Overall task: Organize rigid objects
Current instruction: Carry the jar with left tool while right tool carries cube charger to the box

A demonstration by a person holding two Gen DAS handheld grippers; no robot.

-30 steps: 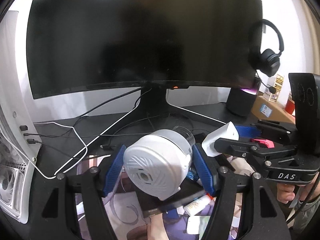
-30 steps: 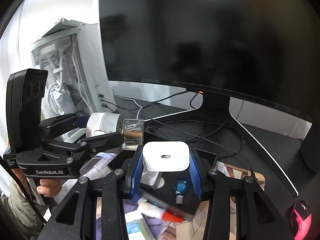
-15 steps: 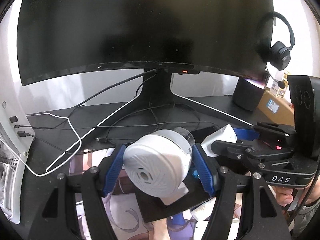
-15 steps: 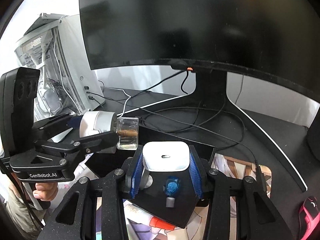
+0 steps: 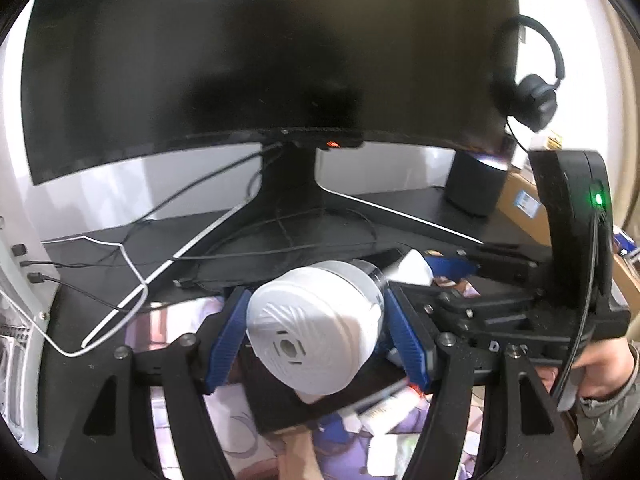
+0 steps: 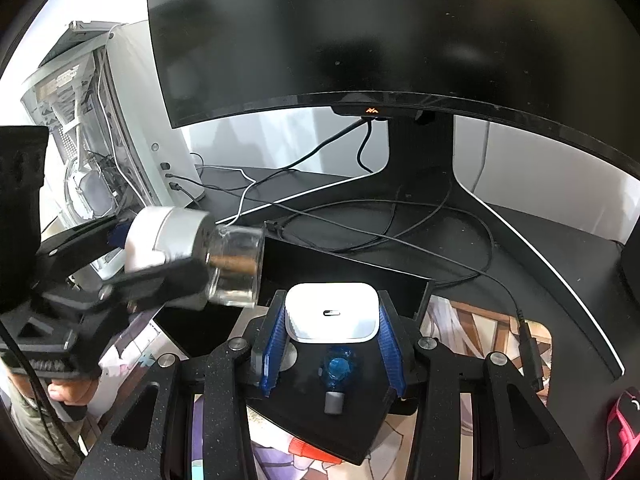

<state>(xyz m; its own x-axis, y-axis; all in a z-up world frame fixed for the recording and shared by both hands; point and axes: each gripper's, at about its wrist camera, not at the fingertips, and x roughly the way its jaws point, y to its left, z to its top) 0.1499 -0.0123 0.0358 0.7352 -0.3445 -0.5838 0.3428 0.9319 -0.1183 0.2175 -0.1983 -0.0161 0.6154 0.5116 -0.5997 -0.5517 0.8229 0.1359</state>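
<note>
The left gripper [image 5: 316,334] has its jaws clamped on a white-capped glass jar [image 5: 316,328], held tilted in the air above a black tray [image 6: 320,416]. The right gripper [image 6: 332,322] grips a white USB charger [image 6: 332,312] over that tray, just beside the jar's glass end. A blue-capped item [image 6: 337,368] lies in the tray. Behind, monitor [image 6: 400,32] stand and cables [image 6: 400,220] crowd the desk [image 6: 560,248]. The left gripper looks blurred from the right wrist camera.

Dark curved monitor [image 5: 264,60] on black desk [image 6: 532,240], white wall [image 5: 120,184] behind.
</note>
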